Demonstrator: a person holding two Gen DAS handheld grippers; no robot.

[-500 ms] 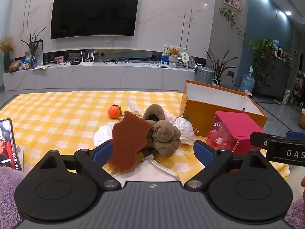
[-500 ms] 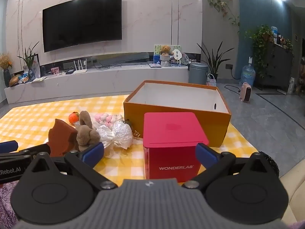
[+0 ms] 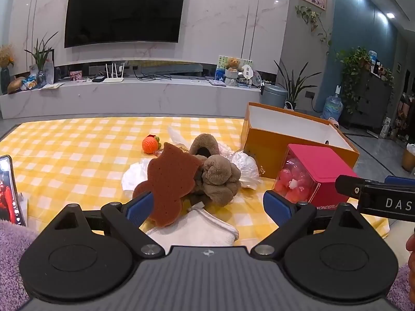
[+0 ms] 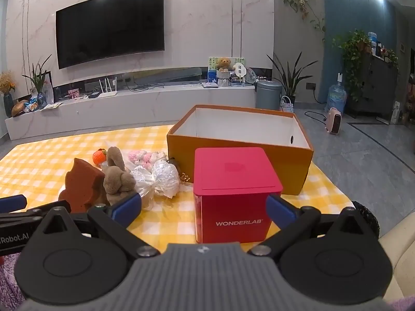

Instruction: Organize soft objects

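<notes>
A pile of soft things lies on the yellow checked cloth (image 3: 64,155): a brown bear-shaped sponge (image 3: 171,181), a brown plush toy (image 3: 218,176), a crinkly clear bag (image 3: 246,165), a white cloth (image 3: 207,228) and an orange knitted ball (image 3: 150,143). My left gripper (image 3: 207,206) is open and empty, just short of the pile, its left finger beside the sponge. My right gripper (image 4: 203,207) is open and empty in front of the red WONDERLAB box (image 4: 233,191). The pile also shows in the right wrist view, with the sponge (image 4: 83,184) and the plush (image 4: 116,176).
An open orange box (image 4: 241,153) with a white inside stands behind the red box (image 3: 311,173). A phone (image 3: 7,189) stands at the cloth's left edge. Purple fuzzy fabric (image 3: 13,246) is at the near left. A TV console runs along the back wall.
Both grippers have shifted only slightly; the view of the pile and boxes is almost the same. Nothing was taken hold of.
</notes>
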